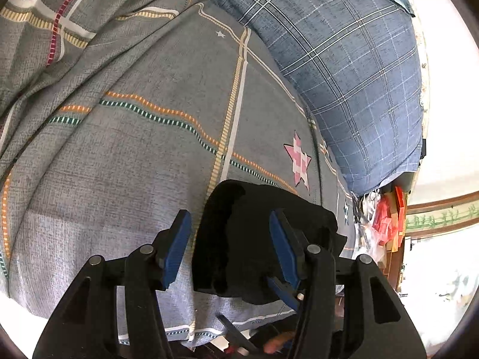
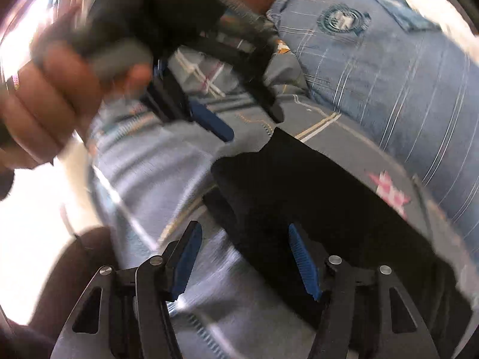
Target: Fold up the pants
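The black pants (image 1: 257, 239) lie as a compact dark bundle on the grey patterned bedspread (image 1: 149, 149), near its front edge, with a blue plaid pillow (image 1: 344, 59) beyond them and a pink star (image 1: 298, 160) printed on the spread just past their far edge. The left gripper (image 1: 230, 248) hangs over the bundle with its blue pads standing apart; the cloth lies under the gap and neither pad presses on it, so it holds nothing. In the right wrist view the right gripper (image 2: 250, 257) is likewise spread, its pads clear of the pants (image 2: 299, 197), which sit below and ahead of it; that view is smeared, so fine contact is hard to judge. The person's hand (image 2: 60, 98) on the left tool shows at upper left there. The fold looks nearly done, but the bundle seems thick and loosely stacked, so I judge the top layer could spring back or slide off once left alone. An open finger dragging across the cloth could catch a layer and pull the fold apart, and a nudge toward the near edge could tip the bundle off the bed
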`<state>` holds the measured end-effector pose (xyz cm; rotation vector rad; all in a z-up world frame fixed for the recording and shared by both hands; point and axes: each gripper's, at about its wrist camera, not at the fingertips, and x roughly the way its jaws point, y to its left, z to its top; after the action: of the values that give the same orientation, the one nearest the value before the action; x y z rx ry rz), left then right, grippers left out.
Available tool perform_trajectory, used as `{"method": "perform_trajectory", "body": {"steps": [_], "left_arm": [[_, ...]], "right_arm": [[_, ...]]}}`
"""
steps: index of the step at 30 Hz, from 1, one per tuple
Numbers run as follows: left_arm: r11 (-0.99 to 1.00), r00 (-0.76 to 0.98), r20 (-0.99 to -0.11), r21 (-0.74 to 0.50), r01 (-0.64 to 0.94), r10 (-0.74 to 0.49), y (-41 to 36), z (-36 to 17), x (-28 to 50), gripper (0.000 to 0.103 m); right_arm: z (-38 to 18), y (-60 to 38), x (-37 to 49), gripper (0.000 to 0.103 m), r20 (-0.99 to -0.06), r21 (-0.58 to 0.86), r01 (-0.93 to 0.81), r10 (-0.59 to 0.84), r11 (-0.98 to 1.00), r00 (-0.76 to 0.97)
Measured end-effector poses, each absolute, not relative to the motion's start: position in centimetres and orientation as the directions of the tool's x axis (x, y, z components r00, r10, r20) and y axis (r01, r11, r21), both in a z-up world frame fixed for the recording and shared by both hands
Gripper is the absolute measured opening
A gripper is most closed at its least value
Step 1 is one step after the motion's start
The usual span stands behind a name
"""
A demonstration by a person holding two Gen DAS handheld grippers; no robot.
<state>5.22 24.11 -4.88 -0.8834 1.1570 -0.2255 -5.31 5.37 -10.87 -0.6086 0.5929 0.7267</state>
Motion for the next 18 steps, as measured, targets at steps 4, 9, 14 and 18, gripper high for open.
{"method": "perform_trajectory", "body": {"steps": [4, 9, 14, 18], "left_arm": [[0.627, 0.428, -0.672, -0.733, -0.265, -0.604, 24.9, -4.8, 5.0, 0.053], [0.643, 0.406, -0.677, -0.727, -0.241, -0.614, 24.6, -4.7, 5.9, 0.061], [0.616, 0.36, -0.66, -0.749, -0.243, -0.659, 23.8, -5.8, 7.8, 0.066], [0.544, 0.292, -0.581, -0.814, -0.205, -0.76, 20.9, -6.7, 8.2, 0.044]], "right_arm": [[-12.4, 6.3, -5.6, 0.055, -0.617, -0.438, -0.713, 0.394, 0.548, 0.682], [-9.9, 4.1, -3.3, 0.013, -0.635, -0.289, -0.731, 0.447, 0.618, 0.63], [-7.4, 2.2, -3.0, 0.012, -0.61, -0.189, -0.729, 0.503, 0.658, 0.612], [-7.4, 1.9, -2.3, 0.013, -0.621, -0.136, -0.733, 0.52, 0.666, 0.587]]}}
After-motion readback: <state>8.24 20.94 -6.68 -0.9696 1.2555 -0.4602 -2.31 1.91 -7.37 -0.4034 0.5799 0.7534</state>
